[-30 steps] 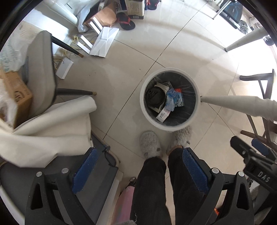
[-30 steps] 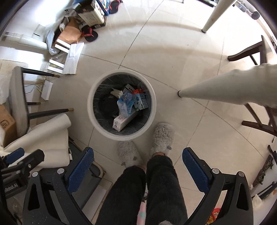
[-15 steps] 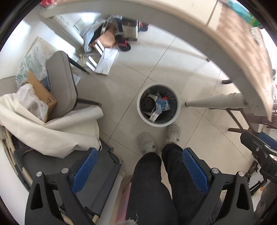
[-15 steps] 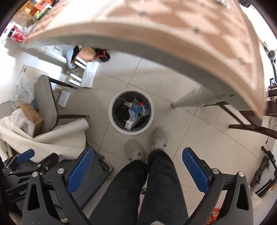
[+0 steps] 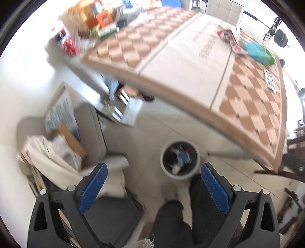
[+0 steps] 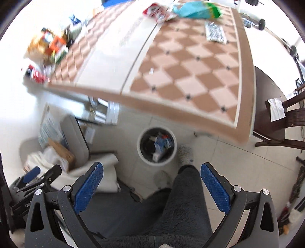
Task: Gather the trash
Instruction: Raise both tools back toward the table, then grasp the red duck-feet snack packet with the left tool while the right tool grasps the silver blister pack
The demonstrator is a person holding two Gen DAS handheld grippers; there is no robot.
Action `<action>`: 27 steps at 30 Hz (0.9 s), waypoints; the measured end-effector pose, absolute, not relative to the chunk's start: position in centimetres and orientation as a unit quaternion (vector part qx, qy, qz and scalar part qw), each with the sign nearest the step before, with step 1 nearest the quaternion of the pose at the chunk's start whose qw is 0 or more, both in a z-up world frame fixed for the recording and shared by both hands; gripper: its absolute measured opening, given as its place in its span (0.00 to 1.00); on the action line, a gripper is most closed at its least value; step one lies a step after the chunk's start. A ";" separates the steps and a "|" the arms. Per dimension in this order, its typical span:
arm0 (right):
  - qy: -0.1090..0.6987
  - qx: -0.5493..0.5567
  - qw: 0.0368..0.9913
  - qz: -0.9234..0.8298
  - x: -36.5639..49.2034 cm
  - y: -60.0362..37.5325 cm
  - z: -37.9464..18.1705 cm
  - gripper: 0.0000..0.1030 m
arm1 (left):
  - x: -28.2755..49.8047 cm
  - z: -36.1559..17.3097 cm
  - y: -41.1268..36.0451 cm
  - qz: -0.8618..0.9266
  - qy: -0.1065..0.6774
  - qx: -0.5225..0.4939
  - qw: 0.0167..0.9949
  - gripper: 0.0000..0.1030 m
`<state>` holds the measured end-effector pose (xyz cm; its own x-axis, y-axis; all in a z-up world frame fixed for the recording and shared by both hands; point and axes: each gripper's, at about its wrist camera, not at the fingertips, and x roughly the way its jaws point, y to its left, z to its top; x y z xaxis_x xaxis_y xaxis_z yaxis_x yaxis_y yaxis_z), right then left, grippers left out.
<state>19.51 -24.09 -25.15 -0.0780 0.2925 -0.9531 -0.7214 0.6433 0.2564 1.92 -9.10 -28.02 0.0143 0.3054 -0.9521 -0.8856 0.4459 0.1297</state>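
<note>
**Blue pads are empty, and the table top is in view now**

Blue pads sit wide apart on my left gripper (image 5: 152,188). Nothing is between them. A moment ago this camera looked almost straight down at the floor and the bin. Now it is lifted up, and I can see the top of the checkered table (image 5: 247,91).

On the far left of the table there is a blurry pile of boxes and bags (image 5: 91,21). I cannot tell what each one is. Further right, near the far edge, lies a red and white wrapper (image 5: 226,36), and just beside it a teal and green bag (image 5: 259,52). Past those lies a small black and white packet (image 5: 270,80). These look like trash I should pick up.

The bin (image 5: 180,160) is on the floor below the table edge, close to my legs (image 5: 171,221). It already has some trash in it, with something blue on top.

My right gripper (image 6: 152,187) is wide open too, and it holds nothing. From this side the red and white wrapper (image 6: 158,12) and the teal and green bag (image 6: 198,8) lie at the top of the view, touching each other. The black and white packet (image 6: 215,33) is near them, a little closer to me. The bin (image 6: 156,146) is straight ahead on the floor.

So I think the drop is done, and both tools are free. Next I would reach over the table for the wrapper or the bag. They are far across, so I would have to lean.
</note>
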 end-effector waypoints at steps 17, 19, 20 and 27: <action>0.676 -0.116 0.690 0.231 52.3 -12.0 -33.9 1.00 | 30.2 -32.9 6.0 0.417 0.596 -0.266 0.632 1.00; 0.687 -0.137 0.676 0.228 54.0 -9.9 -36.6 0.99 | 32.6 -34.0 7.3 0.405 0.606 -0.279 0.625 1.00; 0.692 -0.141 0.670 0.229 54.4 -9.1 -37.6 0.95 | 33.6 -34.4 8.0 0.396 0.607 -0.293 0.623 1.00; 0.634 -0.226 0.701 0.236 54.1 -4.9 -38.4 0.63 | 39.5 -36.0 13.3 0.378 0.582 -0.368 0.619 1.00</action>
<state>54.11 -4.90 -38.42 0.0856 0.0450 -0.9953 -0.6177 0.7862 -0.0176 39.50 13.33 -35.95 0.0360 0.0400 -0.9985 -0.8965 0.4429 -0.0146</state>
